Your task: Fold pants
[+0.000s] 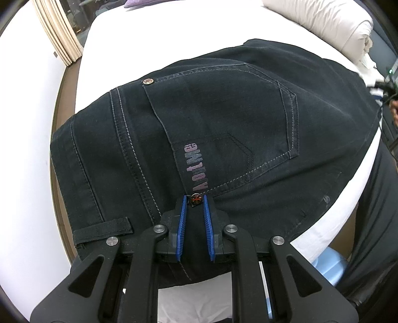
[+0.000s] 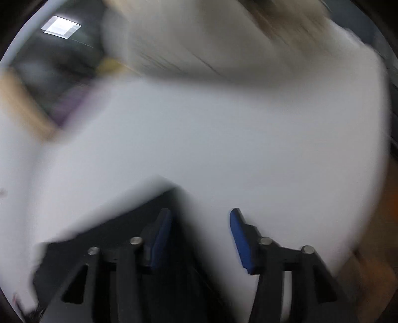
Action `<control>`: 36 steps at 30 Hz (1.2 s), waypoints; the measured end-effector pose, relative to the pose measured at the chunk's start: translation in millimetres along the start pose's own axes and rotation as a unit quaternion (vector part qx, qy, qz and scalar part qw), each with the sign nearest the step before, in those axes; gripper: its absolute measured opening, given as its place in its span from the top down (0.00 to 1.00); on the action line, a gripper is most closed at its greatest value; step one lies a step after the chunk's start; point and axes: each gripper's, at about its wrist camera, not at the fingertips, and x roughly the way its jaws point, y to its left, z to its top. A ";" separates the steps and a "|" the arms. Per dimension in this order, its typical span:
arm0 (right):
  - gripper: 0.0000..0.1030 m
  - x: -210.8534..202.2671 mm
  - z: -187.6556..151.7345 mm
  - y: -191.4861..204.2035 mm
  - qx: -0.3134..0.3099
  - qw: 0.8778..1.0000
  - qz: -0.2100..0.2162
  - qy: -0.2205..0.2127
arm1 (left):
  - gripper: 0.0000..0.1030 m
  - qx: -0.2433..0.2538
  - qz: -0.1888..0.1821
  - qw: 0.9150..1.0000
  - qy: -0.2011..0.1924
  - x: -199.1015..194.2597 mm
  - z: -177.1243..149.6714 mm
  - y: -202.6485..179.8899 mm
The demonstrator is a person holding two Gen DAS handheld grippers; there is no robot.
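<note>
While my left gripper [image 1: 194,198] pinches a fold of the dark pants [image 1: 214,139] at six o'clock, close by a small metal button [image 1: 195,199], the pants lie spread on the white bed [image 1: 119,49] and fill the middle of that view. Around them I see a puffy white blanket [image 1: 328,22] at one o'clock, a striped curtain [image 1: 59,32] at eleven o'clock and a blue thing [image 1: 330,263] at five o'clock. My right gripper [image 2: 200,220] has its fingers wide apart over the white sheet [image 2: 223,139], with a dark bit of pants [image 2: 119,223] at seven o'clock touching the left pad, and that view is very blurry.
</note>
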 end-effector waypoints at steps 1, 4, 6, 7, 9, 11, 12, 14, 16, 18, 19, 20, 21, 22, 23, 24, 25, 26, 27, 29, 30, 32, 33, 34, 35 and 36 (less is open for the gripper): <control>0.50 -11.7 -6.1 2.2 -0.015 1.000 -0.008 -0.026 | 0.87 -0.001 0.000 1.000 -0.001 0.1 -0.4 -0.7; 0.50 -27.2 -14.7 8.2 -0.034 0.998 -0.021 -0.038 | 0.87 0.001 0.003 1.000 -0.002 1.0 -1.5 -1.0; 0.50 -33.1 -13.1 9.2 -0.034 0.998 0.000 -0.047 | 0.87 0.004 0.005 1.000 -0.001 0.8 -1.4 -2.4; 0.48 -33.3 -12.6 5.8 -0.034 0.998 0.010 -0.055 | 0.87 0.004 0.004 1.000 -0.001 0.4 -2.1 -2.6; 0.35 -27.5 -3.6 22.7 -0.028 0.997 0.028 -0.061 | 0.87 0.000 0.004 1.000 -0.003 -0.1 -3.0 -2.1; 0.29 -12.1 11.4 35.6 -0.036 0.996 0.060 -0.048 | 0.87 -0.001 0.005 1.000 -0.004 -0.4 -3.4 -2.2; 0.29 -8.3 13.8 40.5 -0.043 0.996 0.068 -0.042 | 0.87 -0.001 0.005 1.000 -0.004 -0.5 -3.7 -2.2; 0.29 3.3 25.0 45.1 -0.046 0.997 0.056 -0.035 | 0.87 -0.002 0.005 1.000 -0.004 -1.0 -3.9 -1.8; 0.30 13.3 30.9 51.5 -0.050 0.995 0.078 -0.023 | 0.87 -0.002 0.004 1.000 -0.003 -0.8 -3.5 -0.8; 0.40 29.9 29.8 61.2 -0.082 0.995 0.051 0.000 | 0.87 -0.003 0.003 1.000 -0.003 -0.6 -3.4 0.4; 0.53 34.7 27.1 65.3 -0.099 0.995 0.017 0.011 | 0.87 -0.002 0.002 1.000 -0.003 -0.6 -3.0 0.9; 0.54 36.9 22.2 68.0 -0.105 0.994 -0.009 0.015 | 0.87 -0.002 0.001 1.000 -0.004 -0.8 -3.1 1.6; 0.53 36.5 20.3 62.1 -0.088 0.996 -0.006 0.002 | 0.87 -0.003 0.000 1.000 -0.005 -1.0 -3.6 2.4; 0.52 32.8 19.4 53.3 -0.056 0.998 -0.027 -0.012 | 0.87 -0.003 -0.001 1.000 -0.007 -1.3 -4.1 3.6; 0.51 28.0 17.9 45.5 -0.024 0.996 -0.080 -0.019 | 0.87 -0.003 -0.003 1.000 -0.009 -2.1 -5.1 4.8; 0.51 24.2 15.8 41.7 -0.009 0.994 -0.108 -0.022 | 0.87 -0.004 -0.005 1.000 -0.010 -2.3 -6.0 6.2; 0.51 16.2 12.4 39.6 0.006 0.993 -0.115 -0.031 | 0.87 -0.006 -0.008 1.000 -0.011 -3.0 -6.5 7.9; 0.51 4.9 7.1 42.9 0.014 0.994 -0.102 -0.042 | 0.87 -0.007 -0.010 1.000 -0.011 -3.9 -6.7 9.4; 0.51 -9.9 -1.6 53.5 0.009 0.996 -0.070 -0.058 | 0.86 -0.008 -0.012 1.000 -0.011 -5.8 -6.2 10.9; 0.51 -35.3 -24.8 84.3 -0.022 0.997 0.015 -0.073 | 0.86 -0.012 -0.014 1.000 -0.021 -13.5 -4.4 13.5; 0.51 -44.9 -41.9 105.5 -0.041 0.994 0.078 -0.063 | 0.86 -0.016 -0.018 0.999 -0.031 -19.1 -2.5 15.8; 0.51 -51.4 -74.5 137.1 -0.059 0.982 0.175 -0.028 | 0.86 -0.034 -0.034 0.998 -0.051 -28.2 4.0 21.1; 0.51 -51.0 -93.7 154.5 -0.065 0.973 0.220 -0.002 | 0.86 -0.041 -0.040 0.996 -0.061 -31.0 7.2 23.2; 0.51 -47.4 -114.0 170.7 -0.063 0.965 0.252 0.026 | 0.86 -0.049 -0.049 0.995 -0.072 -32.7 11.3 25.3; 0.51 -44.5 -134.9 185.1 -0.057 0.960 0.272 0.047 | 0.86 -0.054 -0.052 0.994 -0.078 -32.6 15.1 25.8; 0.51 -36.6 -156.0 199.0 -0.053 0.951 0.296 0.074 | 0.86 -0.053 -0.054 0.994 -0.082 -33.2 17.4 23.9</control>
